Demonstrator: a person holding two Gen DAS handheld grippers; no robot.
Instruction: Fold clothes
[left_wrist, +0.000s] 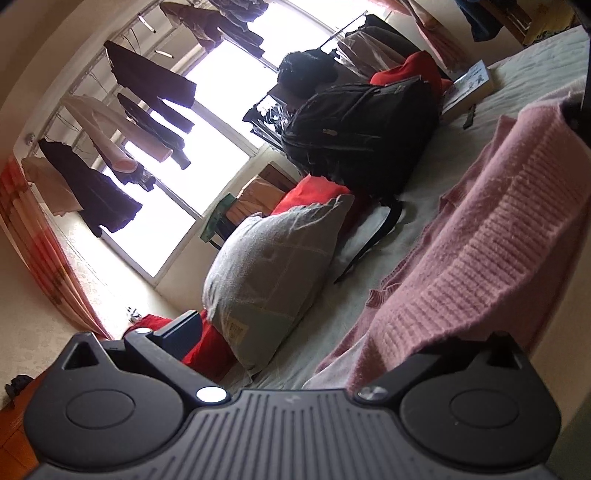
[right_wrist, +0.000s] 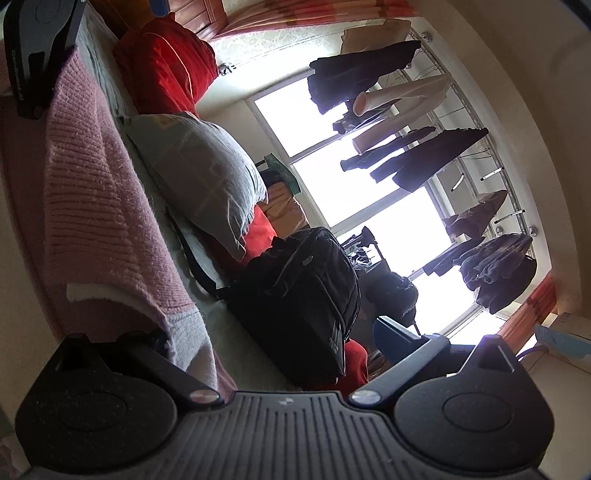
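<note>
L gripper (left_wrist: 334, 334): jaws spread wide, one finger clear on window side, other finger buried under pink ribbed knit sweater (left_wrist: 480, 236). Real pinch? Can't tell. R gripper (right_wrist: 295, 343): jaws wide too, one finger hidden under same sweater's pale-trimmed hem, other free by black backpack (right_wrist: 299, 295). Sweater lifted, stretched betw both grippers above pale bedsheet (left_wrist: 436, 162). Grey pillow (left_wrist: 273, 273) and backpack along bed's window-side edge.
</note>
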